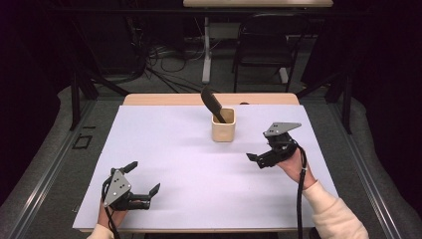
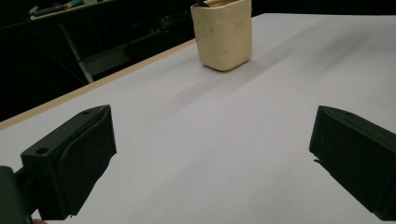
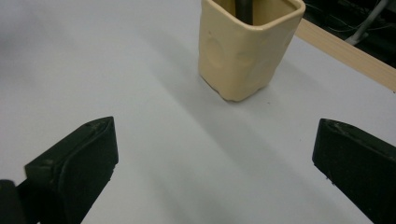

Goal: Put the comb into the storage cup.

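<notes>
White paper covers one table (image 1: 164, 149). Two grippers sit on it: the left gripper (image 1: 144, 178) near the front edge, jaws spread and empty; one cream cup (image 1: 223, 125) mid-table, holding one black spatula (image 1: 213, 103); the right gripper (image 1: 255, 160) beside the cup, jaws likewise spread, empty.

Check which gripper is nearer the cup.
Right. The right gripper sits just off the cup, to its right and a bit nearer the person. The left gripper is well off, at the table's near-left corner. Both are open.
</notes>
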`<action>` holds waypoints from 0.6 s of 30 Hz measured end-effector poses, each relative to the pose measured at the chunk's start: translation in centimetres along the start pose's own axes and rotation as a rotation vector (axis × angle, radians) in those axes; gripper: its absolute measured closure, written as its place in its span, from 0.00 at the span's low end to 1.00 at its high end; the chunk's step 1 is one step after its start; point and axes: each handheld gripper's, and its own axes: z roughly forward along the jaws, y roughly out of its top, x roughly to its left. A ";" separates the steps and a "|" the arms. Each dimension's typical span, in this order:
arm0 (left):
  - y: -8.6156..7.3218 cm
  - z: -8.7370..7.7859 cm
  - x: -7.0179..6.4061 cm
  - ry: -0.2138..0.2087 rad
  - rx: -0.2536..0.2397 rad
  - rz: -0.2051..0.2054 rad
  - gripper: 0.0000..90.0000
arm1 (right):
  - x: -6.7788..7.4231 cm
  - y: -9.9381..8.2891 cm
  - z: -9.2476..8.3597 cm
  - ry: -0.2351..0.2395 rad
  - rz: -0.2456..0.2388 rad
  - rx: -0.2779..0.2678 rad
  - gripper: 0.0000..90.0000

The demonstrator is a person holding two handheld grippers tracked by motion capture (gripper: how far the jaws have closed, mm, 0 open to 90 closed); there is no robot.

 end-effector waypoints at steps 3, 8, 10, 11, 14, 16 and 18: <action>0.0 0.0 0.0 0.000 0.000 0.002 0.01 | 0.2 -0.4 -0.2 -0.003 0.000 0.002 0.00; 0.0 0.0 0.0 0.001 0.002 0.002 0.01 | 0.8 -1.4 -1.0 -0.009 0.003 0.002 0.00; 0.0 0.0 0.0 0.001 0.002 0.002 0.01 | 1.0 -1.7 -1.3 -0.011 0.003 0.002 0.00; 0.0 0.0 0.0 0.001 0.002 0.002 0.01 | 1.0 -1.7 -1.3 -0.011 0.003 0.002 0.00; 0.0 0.0 0.0 0.001 0.001 0.001 0.01 | 1.4 -2.5 -1.7 -0.014 0.008 0.001 0.00; 0.0 0.0 0.0 0.001 0.001 0.002 0.01 | 1.5 -2.7 -1.8 -0.013 0.010 0.001 0.00; 0.0 0.0 0.0 0.001 0.004 0.001 0.01 | 1.8 -3.3 -2.0 -0.016 0.012 0.001 0.00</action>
